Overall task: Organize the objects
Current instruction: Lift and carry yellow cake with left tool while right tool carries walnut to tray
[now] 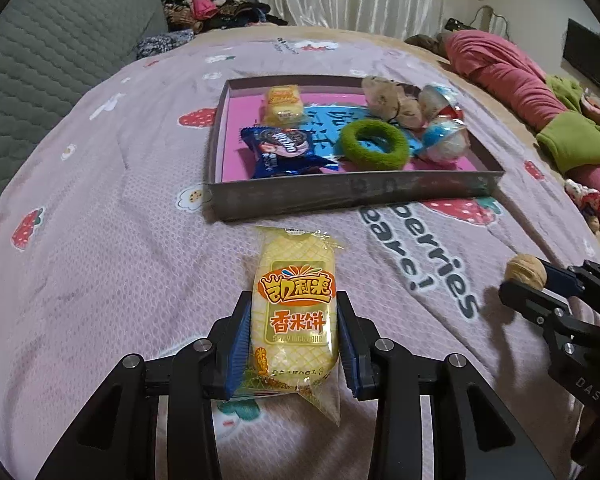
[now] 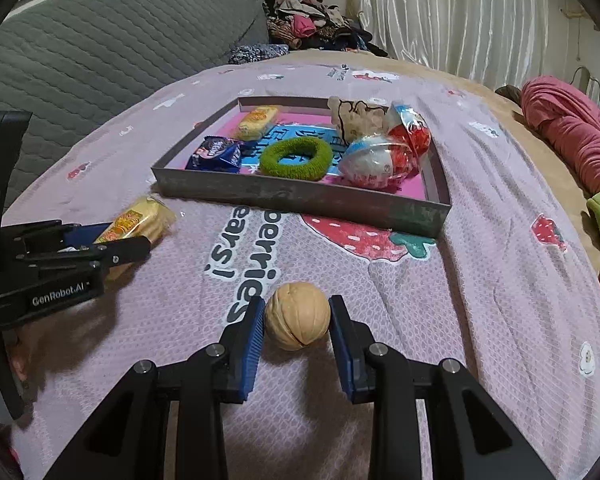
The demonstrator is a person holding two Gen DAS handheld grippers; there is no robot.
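The left tongs are clamped on the rice cake packet, pads pressing its long sides, so its long axis runs straight away from them toward the tray. The right tongs grip the walnut between both pads. Both things sit low over the bed. The tray lies just beyond the packet's far end, and farther ahead and slightly left of the walnut; the left tongs look nearer its near wall, which each load likely must clear.
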